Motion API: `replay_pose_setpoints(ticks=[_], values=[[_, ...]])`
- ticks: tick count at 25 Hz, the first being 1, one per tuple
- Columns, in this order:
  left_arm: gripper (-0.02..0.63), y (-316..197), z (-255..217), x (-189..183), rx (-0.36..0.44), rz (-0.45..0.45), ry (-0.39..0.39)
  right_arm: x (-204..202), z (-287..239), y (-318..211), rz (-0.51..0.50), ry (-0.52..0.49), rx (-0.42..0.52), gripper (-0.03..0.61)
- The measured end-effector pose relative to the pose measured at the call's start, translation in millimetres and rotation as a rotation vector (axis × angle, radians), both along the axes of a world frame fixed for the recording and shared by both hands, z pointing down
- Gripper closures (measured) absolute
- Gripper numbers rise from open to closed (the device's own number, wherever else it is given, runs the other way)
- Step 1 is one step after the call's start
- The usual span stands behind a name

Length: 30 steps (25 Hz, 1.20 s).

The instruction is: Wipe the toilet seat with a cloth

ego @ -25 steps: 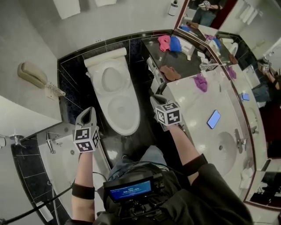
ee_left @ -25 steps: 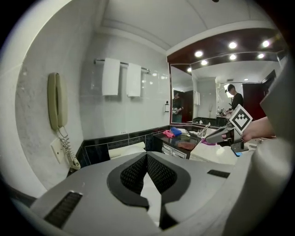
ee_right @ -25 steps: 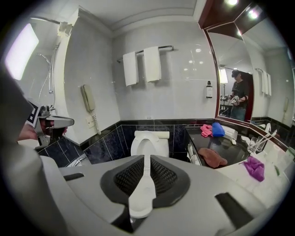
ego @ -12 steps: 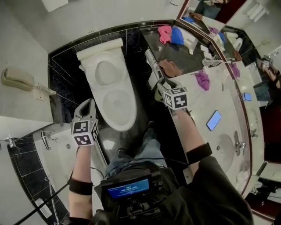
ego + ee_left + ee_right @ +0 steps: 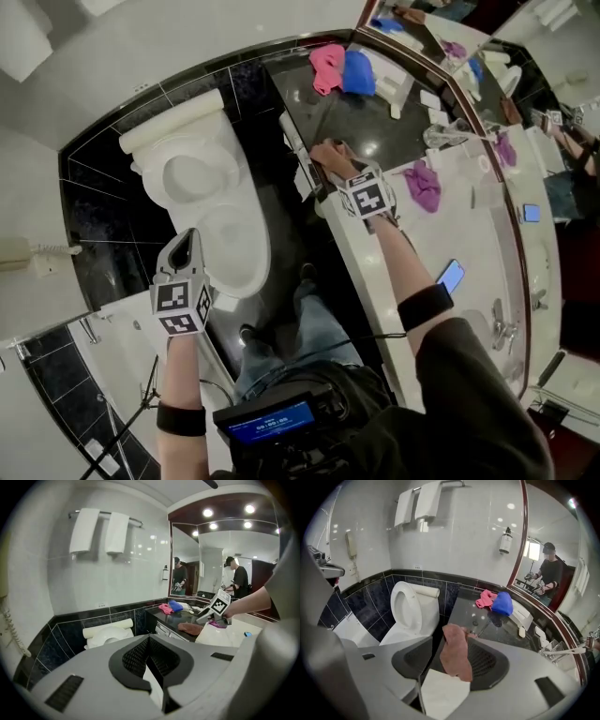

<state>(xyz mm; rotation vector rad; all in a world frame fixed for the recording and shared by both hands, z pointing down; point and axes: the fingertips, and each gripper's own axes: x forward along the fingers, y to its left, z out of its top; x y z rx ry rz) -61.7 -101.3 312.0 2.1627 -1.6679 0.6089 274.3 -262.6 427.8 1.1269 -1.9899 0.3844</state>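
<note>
**Right jaws spread around the cloth, left clenched by the toilet**

Right gripper (image 5: 332, 172) out over the front edge of the dark counter (image 5: 375, 117), pointing steeply down, jaws just opened to their widest. Between them, in the right gripper view, the brownish-pink cloth (image 5: 329, 151), crumpled at the counter's edge, neither pad visibly pressing on it: released, not grasped. Further back on the same counter, near the mirror, a pink cloth (image 5: 326, 67) and a blue cloth (image 5: 357, 70), touching each other. On the white vanity top (image 5: 473, 216), a purple cloth (image 5: 424, 186) just beside the right forearm, and a phone (image 5: 451, 276) nearer the basin.

Left gripper (image 5: 189, 239) low at the left, jaws clenched together with nothing between them. In the head view, tip overlapping the near rim of the toilet seat (image 5: 242, 234); contact not possible to judge. Toilet lid (image 5: 187, 178) raised against the cistern (image 5: 173, 127), well apart from the cloth. Two white towels (image 5: 83, 530) on a wall rail above the toilet.
</note>
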Motion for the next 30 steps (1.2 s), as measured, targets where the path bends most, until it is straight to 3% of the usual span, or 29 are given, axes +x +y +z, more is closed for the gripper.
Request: replay_pose_setpoints(ticks=[11, 15, 20, 30], values=[[0.614, -39, 43, 29, -0.065, -0.028, 0.004, 10, 96, -45, -0.058, 0.010, -0.200, 0.324], [0.614, -37, 45, 27, -0.074, -0.037, -0.006, 16, 117, -42, -0.017, -0.018, -0.259, 0.425], [0.614, -32, 39, 18, -0.066, -0.044, -0.016, 19, 119, -41, 0.007, -0.018, -0.243, 0.474], [0.614, -14, 22, 5, -0.035, -0.039, -0.005, -11, 57, -20, 0.007, -0.106, -0.113, 0.479]])
